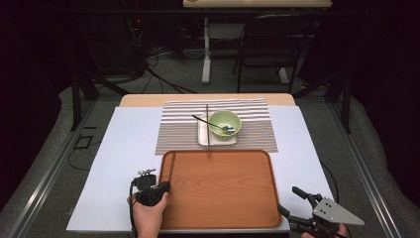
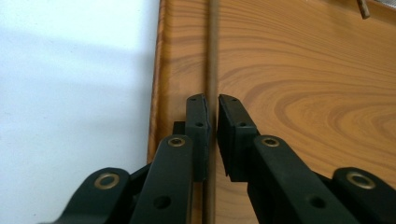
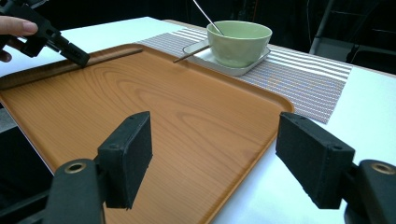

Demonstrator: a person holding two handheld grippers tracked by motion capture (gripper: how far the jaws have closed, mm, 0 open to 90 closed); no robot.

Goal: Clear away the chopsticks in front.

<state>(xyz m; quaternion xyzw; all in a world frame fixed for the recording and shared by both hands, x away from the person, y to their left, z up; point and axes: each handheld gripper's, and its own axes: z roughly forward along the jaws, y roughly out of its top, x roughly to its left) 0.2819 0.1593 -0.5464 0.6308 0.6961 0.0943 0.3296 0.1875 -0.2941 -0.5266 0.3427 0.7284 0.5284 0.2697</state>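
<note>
wooden tray (image 1: 223, 188) held a thin chopstick (image 2: 212, 70) along its left edge; the left gripper (image 2: 212, 105) sat nearly closed around it, a slight gap showing. the right gripper (image 3: 215, 140) stood wide, empty.

Overhead plus two close tray (image 1: 223, 188) views

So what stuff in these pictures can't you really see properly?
- Chopstick by the tray edge, left gripper view: its near end is hidden between the left hand-held gripper jaws, so whether the pads press it is unclear.
- Inside the green bowl, right gripper view: hidden by its wall.
- Spoon, high view: too small for detail.
- Right hand-held gripper, high view: cut off by the bottom edge.
</note>
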